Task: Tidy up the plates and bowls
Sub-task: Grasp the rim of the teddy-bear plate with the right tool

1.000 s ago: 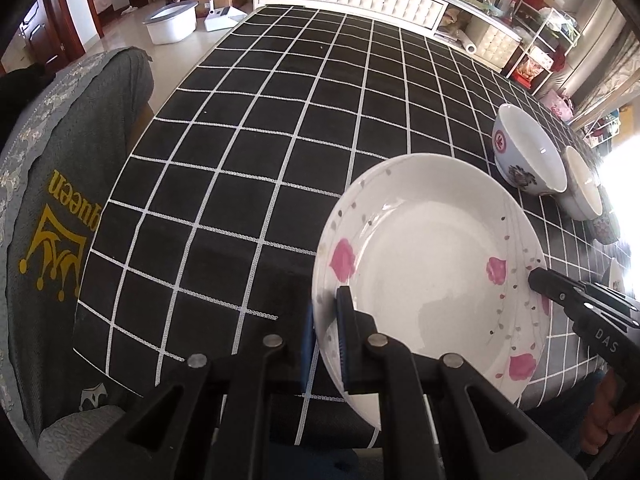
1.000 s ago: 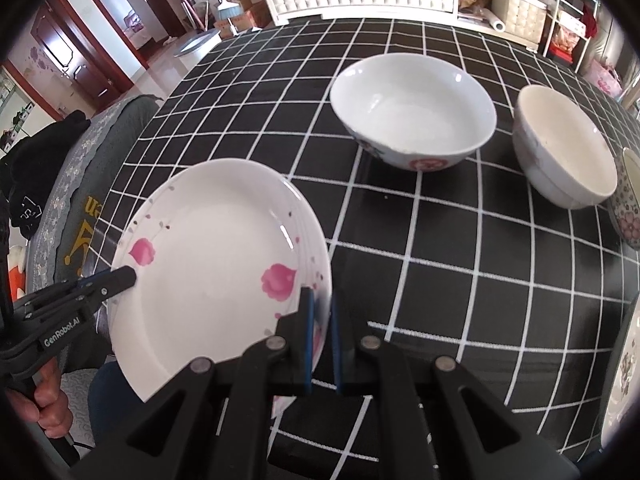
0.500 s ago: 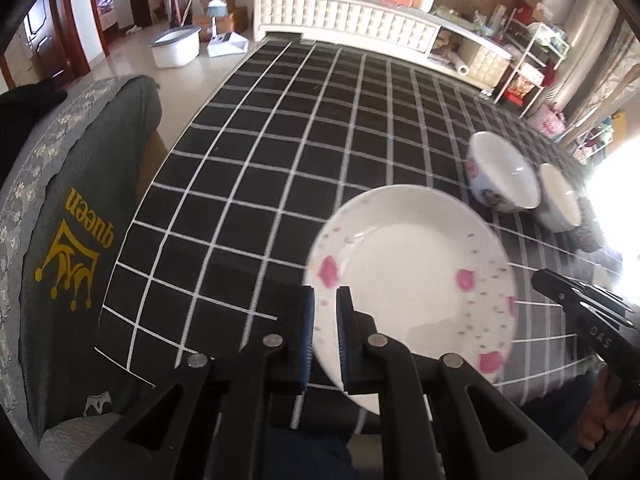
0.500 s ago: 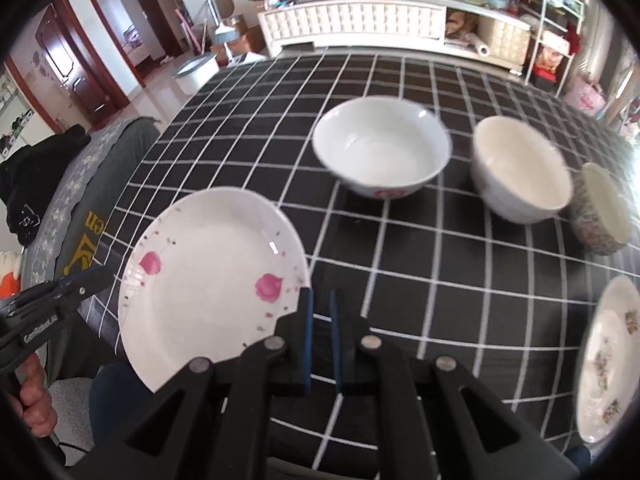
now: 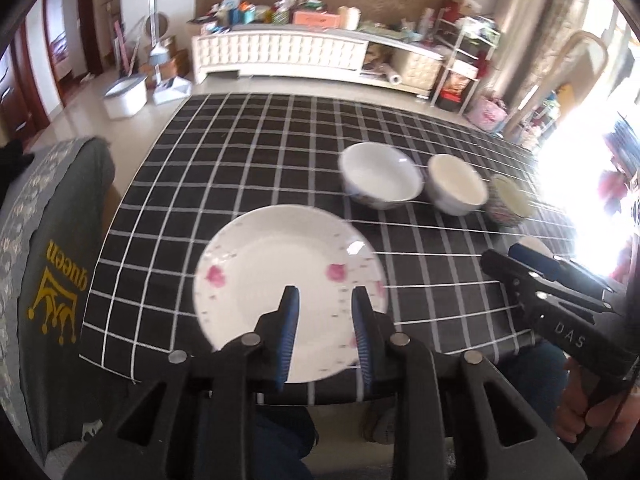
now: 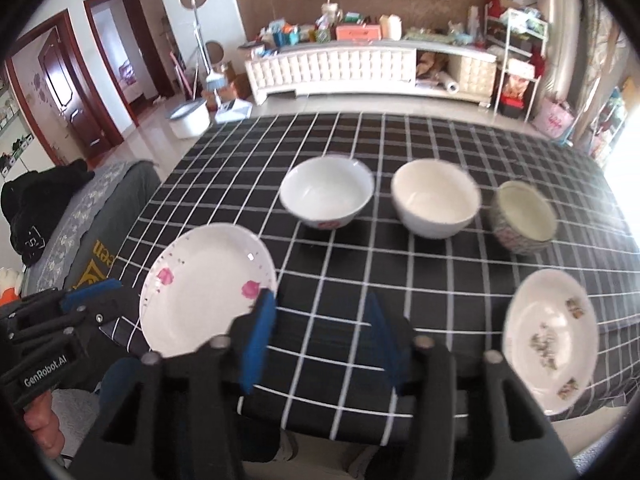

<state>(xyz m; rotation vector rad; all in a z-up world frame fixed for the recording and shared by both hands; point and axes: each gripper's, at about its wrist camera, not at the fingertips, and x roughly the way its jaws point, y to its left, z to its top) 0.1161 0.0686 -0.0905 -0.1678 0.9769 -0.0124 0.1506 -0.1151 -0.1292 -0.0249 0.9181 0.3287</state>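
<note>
My left gripper [image 5: 325,312] hangs above the near edge of the black, white-gridded tablecloth [image 5: 256,160], its jaws opening. Nothing is between the blue pads; the pink-flowered plate [image 5: 280,280] lies flat on the cloth below them, free of any grip. My right gripper [image 6: 320,332] is also opening, its jaws wider apart than the left's, with only bare cloth showing through the gap.

Taking the pink-flowered plate as my landmark: it sits at the near left corner of the table, just beside the edge. Beyond it and to its right stand three bowls in a row, close to one another: a white bowl with a red mark [image 6: 326,192] nearest the plate, a plain cream bowl [image 6: 436,204] next, and a small patterned bowl [image 6: 522,218] farthest. Well to the plate's right, along the same near edge, lies a second plate with brownish sprigs [image 6: 552,336].

Left of the pink-flowered plate, off the table, a grey chair cover [image 5: 48,280] carries a gold crown and the word "queen", turned sideways. In the left wrist view the side of my right gripper reads "DAS". In the right wrist view the side of my left gripper reads "GenRobot.AI", with my fingers [image 6: 40,424] curled under its handle.
</note>
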